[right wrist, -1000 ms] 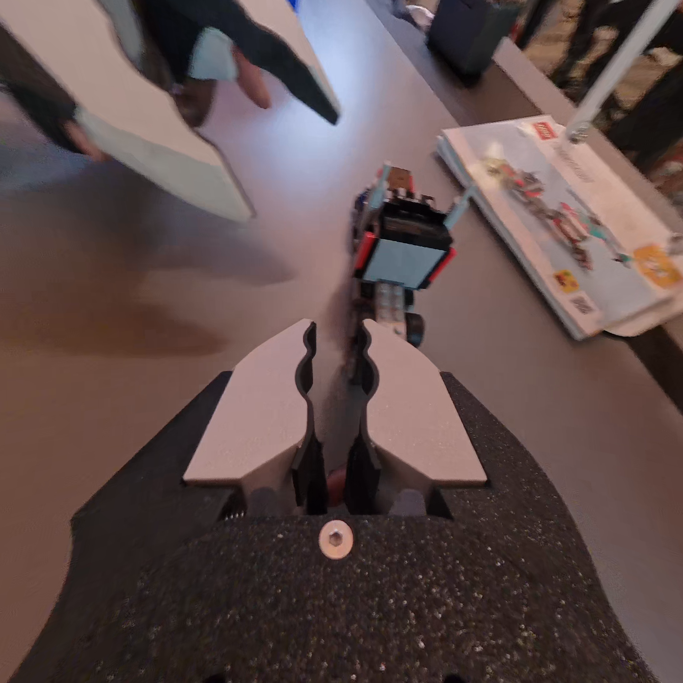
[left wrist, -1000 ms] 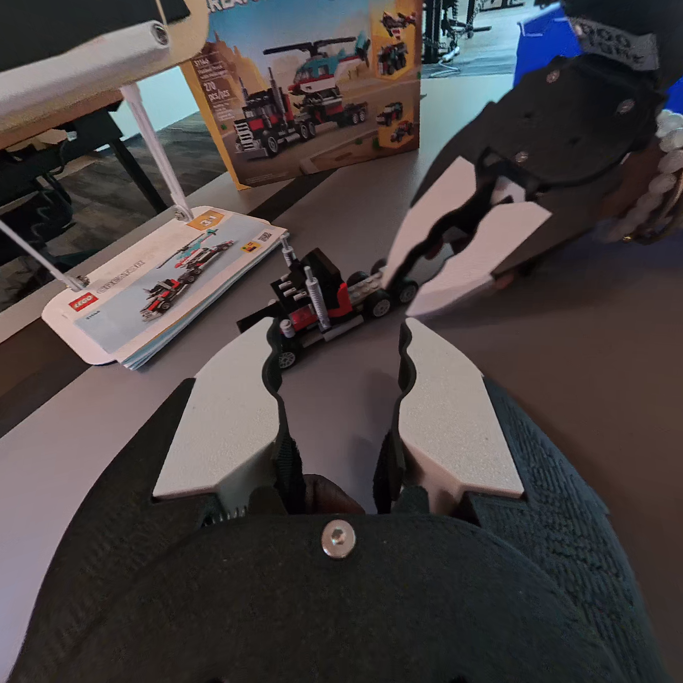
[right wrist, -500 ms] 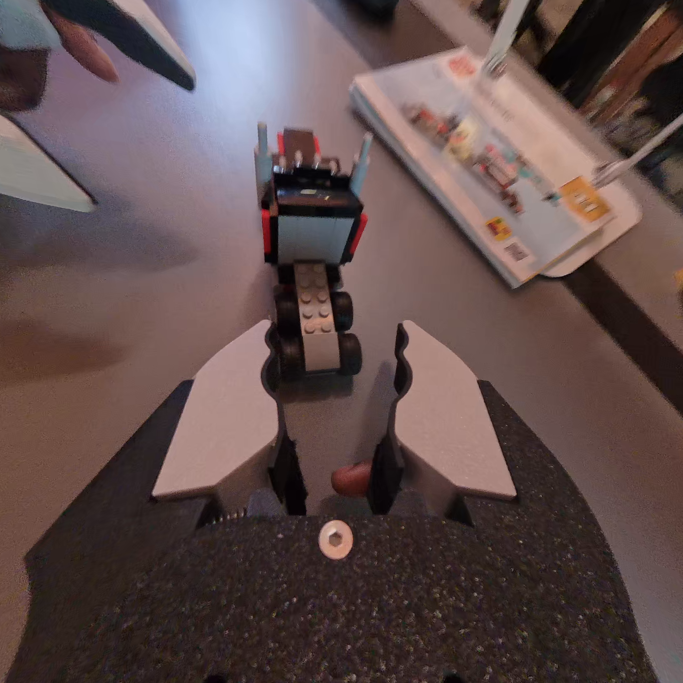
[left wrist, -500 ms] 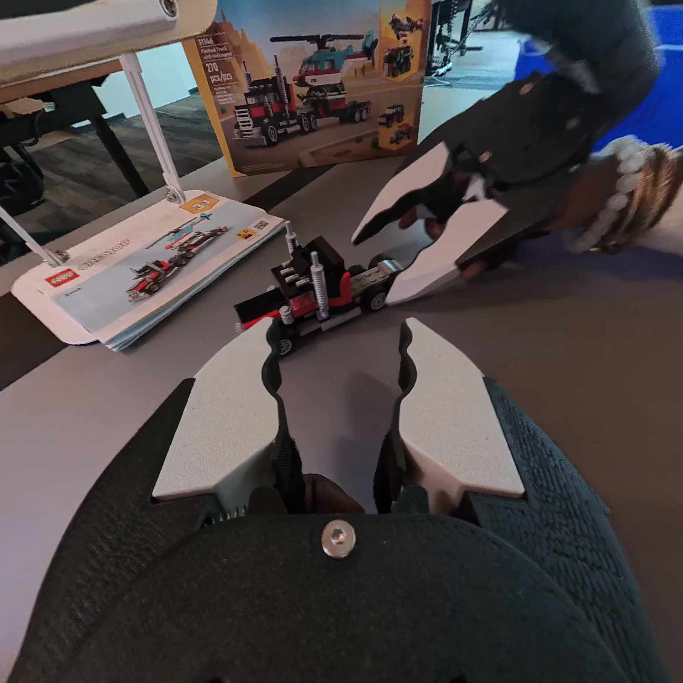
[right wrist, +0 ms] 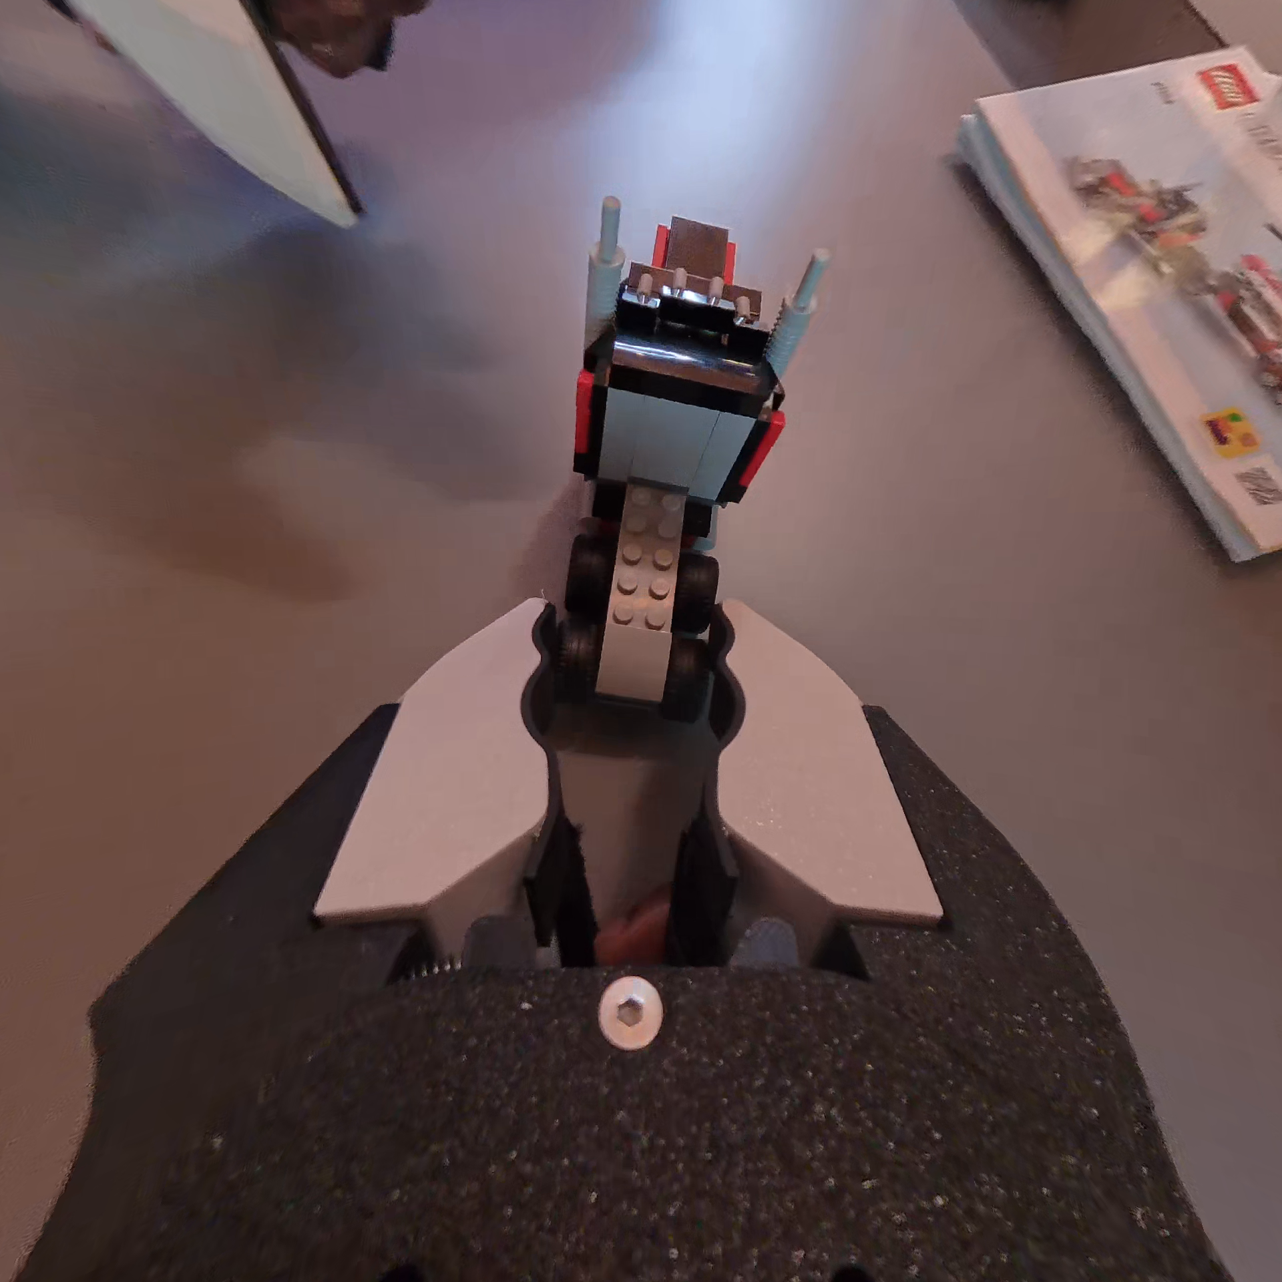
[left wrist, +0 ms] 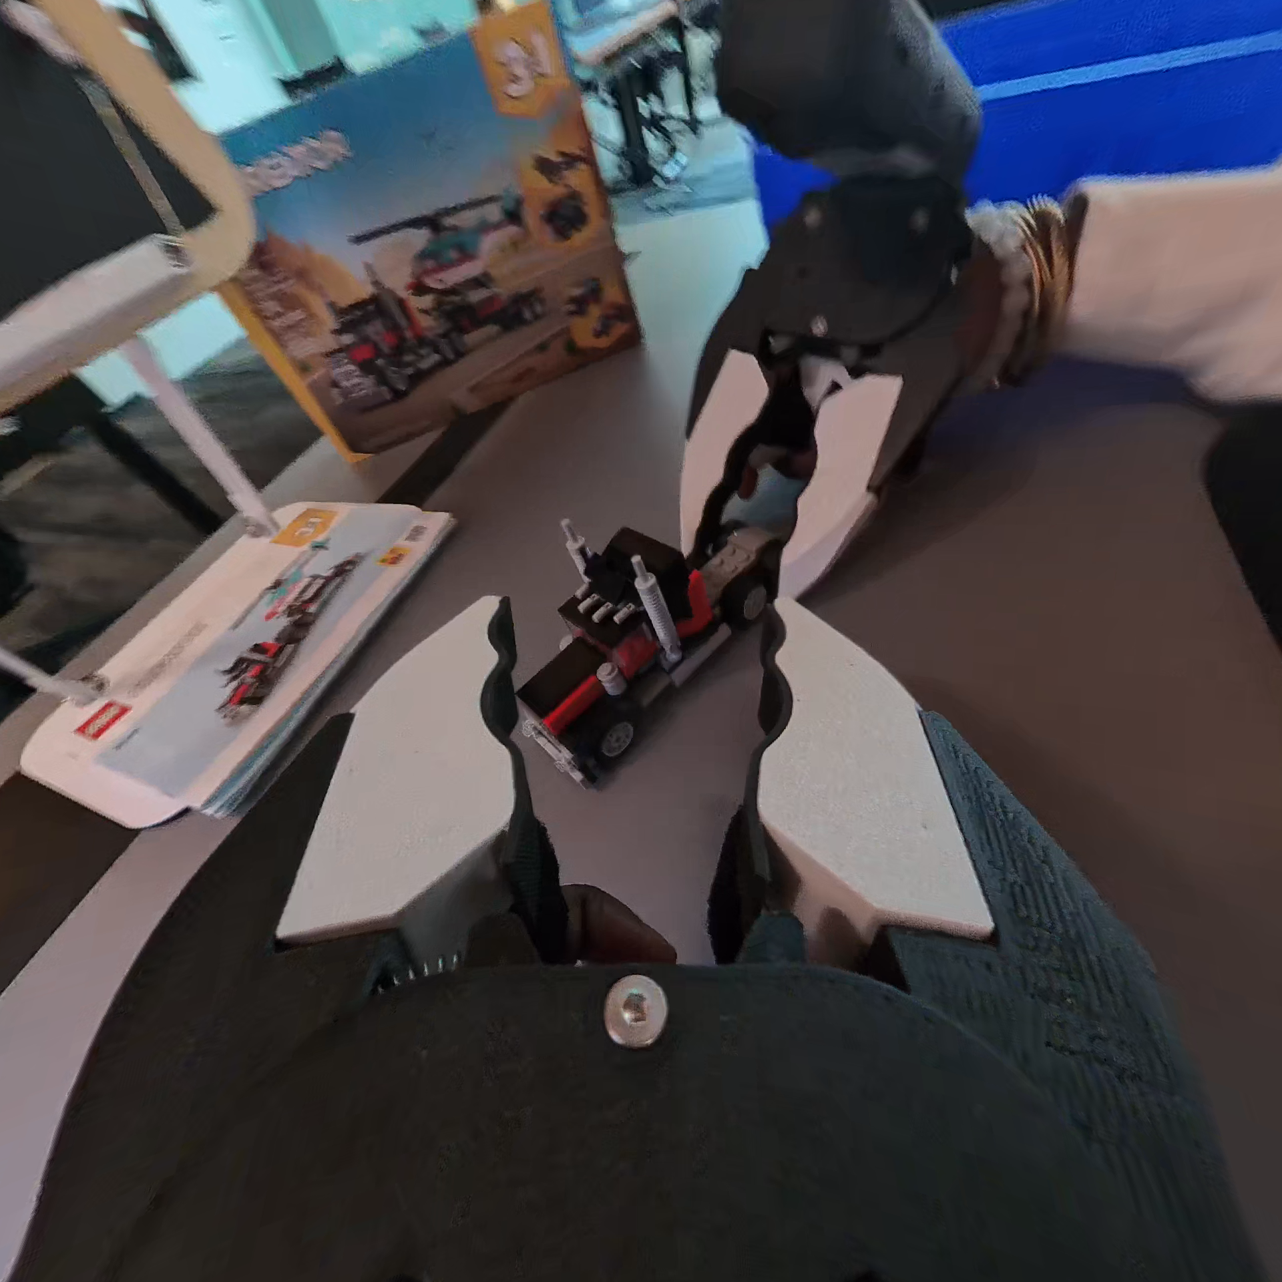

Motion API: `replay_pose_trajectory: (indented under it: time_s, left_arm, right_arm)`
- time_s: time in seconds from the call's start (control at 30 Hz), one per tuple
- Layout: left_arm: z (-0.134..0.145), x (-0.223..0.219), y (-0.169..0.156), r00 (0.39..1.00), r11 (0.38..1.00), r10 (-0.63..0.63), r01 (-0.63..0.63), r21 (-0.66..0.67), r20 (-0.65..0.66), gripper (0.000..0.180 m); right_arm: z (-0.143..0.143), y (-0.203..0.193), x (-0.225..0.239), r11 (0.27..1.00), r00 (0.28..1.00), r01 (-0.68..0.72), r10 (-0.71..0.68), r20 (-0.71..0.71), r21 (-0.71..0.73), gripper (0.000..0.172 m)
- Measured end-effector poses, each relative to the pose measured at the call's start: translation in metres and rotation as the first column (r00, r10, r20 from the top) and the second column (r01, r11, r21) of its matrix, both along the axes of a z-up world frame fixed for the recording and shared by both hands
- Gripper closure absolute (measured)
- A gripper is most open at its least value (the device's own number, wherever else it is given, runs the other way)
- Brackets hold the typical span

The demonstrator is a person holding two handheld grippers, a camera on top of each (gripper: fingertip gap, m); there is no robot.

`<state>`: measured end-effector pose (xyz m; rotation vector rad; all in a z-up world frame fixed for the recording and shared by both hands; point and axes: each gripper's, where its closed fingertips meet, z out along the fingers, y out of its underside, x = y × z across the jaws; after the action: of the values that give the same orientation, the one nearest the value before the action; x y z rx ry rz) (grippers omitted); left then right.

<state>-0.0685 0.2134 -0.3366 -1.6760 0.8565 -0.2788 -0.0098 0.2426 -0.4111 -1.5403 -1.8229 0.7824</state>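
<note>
A black and red toy brick truck (left wrist: 624,659) stands on the grey table (left wrist: 1027,694). My right gripper (right wrist: 631,610) is shut on the truck's (right wrist: 666,444) rear end, with both pads against the back wheels on either side of the grey studded plate. The left wrist view shows it (left wrist: 746,555) straddling the truck's rear from above. My left gripper (left wrist: 637,610) is open. The truck's front lies between its fingertips, close to the left finger (left wrist: 430,728), with a clear gap to the right finger. The left gripper's finger (right wrist: 229,104) shows at the top left of the right wrist view.
An instruction booklet (left wrist: 243,652) lies left of the truck, also in the right wrist view (right wrist: 1144,263). The toy's box (left wrist: 430,277) stands upright behind it. White stand legs (left wrist: 194,430) rest on the booklet. A blue surface (left wrist: 1110,90) is at the far right. Left tips to right tips: about 11 cm.
My right gripper opened wide, moved onto the truck's rear and closed on the back wheels. My left gripper moved forward, so the truck's front now lies between its open fingers.
</note>
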Motion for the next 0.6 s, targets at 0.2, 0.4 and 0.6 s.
replay_pose_trajectory:
  time_s: [0.2,0.4,0.6]
  left_arm:
    - [-0.033,0.026,-0.042,0.960,0.940,-0.248,0.205,-0.273,-0.133,0.106]
    - [-0.050,0.026,-0.055,0.905,0.943,-0.259,0.160,-0.293,-0.339,0.108]
    - [-0.061,0.024,-0.062,0.855,0.945,-0.283,0.169,-0.281,-0.435,0.128]
  right_arm:
    - [0.003,-0.059,0.017,0.986,0.986,-0.165,0.164,-0.038,-0.027,0.130]
    - [0.001,-0.086,0.013,0.954,0.954,-0.300,0.300,-0.026,-0.015,0.125]
    - [0.000,-0.092,0.007,0.944,0.944,-0.326,0.328,-0.026,0.053,0.125]
